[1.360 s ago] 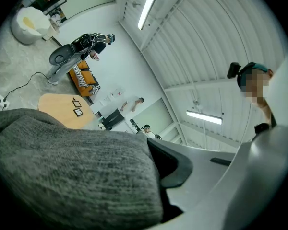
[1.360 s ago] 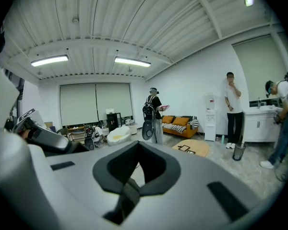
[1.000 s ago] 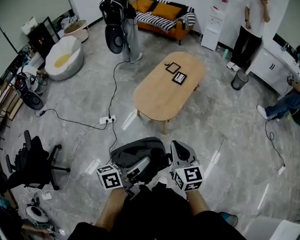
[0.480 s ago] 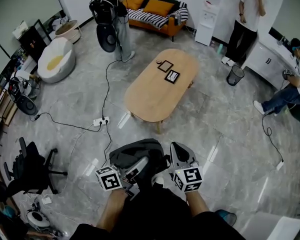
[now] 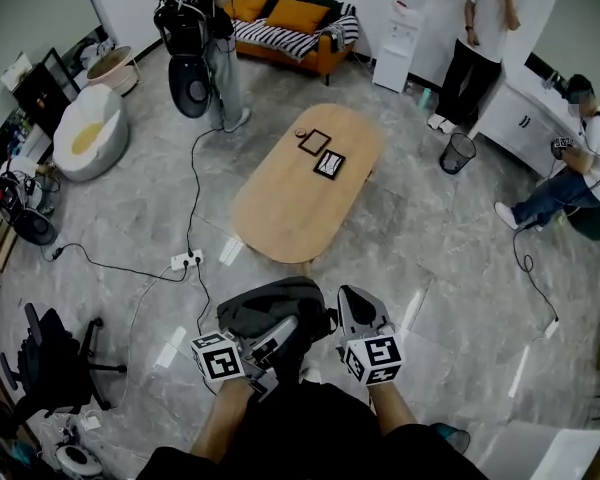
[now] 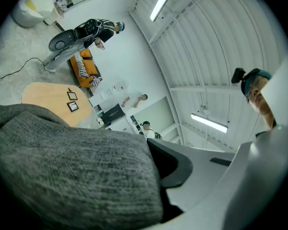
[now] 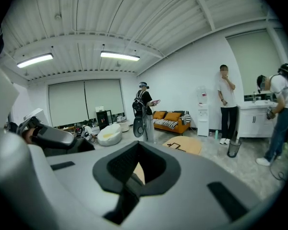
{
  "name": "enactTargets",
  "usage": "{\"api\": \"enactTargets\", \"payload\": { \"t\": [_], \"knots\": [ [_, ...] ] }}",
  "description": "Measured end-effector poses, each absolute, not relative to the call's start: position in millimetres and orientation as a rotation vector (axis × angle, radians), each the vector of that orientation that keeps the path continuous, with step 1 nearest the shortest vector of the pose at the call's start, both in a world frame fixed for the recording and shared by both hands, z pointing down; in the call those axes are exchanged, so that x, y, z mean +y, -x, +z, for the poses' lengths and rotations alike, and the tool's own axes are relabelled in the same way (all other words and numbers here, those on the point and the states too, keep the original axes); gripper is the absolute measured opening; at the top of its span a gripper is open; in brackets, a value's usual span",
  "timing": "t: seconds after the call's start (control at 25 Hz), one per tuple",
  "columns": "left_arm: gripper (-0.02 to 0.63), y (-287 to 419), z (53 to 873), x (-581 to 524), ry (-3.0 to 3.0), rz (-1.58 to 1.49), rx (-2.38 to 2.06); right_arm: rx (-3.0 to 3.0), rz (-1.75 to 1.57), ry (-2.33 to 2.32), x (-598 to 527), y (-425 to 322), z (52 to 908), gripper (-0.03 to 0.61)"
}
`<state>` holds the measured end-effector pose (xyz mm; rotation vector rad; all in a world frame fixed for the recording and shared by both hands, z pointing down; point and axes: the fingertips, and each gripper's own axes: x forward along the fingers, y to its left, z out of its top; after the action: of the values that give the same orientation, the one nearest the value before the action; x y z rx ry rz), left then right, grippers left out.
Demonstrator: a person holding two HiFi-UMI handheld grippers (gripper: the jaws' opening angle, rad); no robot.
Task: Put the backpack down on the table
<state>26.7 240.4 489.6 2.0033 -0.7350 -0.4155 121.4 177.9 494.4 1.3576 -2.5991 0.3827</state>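
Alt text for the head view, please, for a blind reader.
Seen from above, the left tongs and right tongs hold a grey backpack over the floor, short of an oval wooden table. An orange sofa stands beyond the table.

The left tongs (image 5: 285,326) and the right tongs (image 5: 352,298) have smooth, light-grey moulded shells. Each carries a white cube (image 5: 218,355) with black square markers printed on its faces. In the gripper views, a black padded lining (image 7: 108,170) rims the jaw mouths, and short black slots (image 7: 224,200) are sunk into the grey plastic. The person wears a black garment (image 5: 310,430), and the forearms (image 5: 230,408) are uncovered.
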Motion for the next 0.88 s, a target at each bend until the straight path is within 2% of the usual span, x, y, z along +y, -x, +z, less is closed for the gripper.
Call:
{"api": "enactTargets", "payload": {
  "t": [0.48, 0.88],
  "knots": [
    [0.055, 1.0, 472.2, 129.3, -2.079, -0.364, -0.601, -2.523, 0.369, -1.510, 82.3, -99.5, 483.4, 0.009],
    [0.055, 18.9, 458.4, 66.4, -2.124, -0.295, -0.579, -2.478, 0.393, -1.554, 46.6, -90.5, 491.6, 0.009]
  ]
}}
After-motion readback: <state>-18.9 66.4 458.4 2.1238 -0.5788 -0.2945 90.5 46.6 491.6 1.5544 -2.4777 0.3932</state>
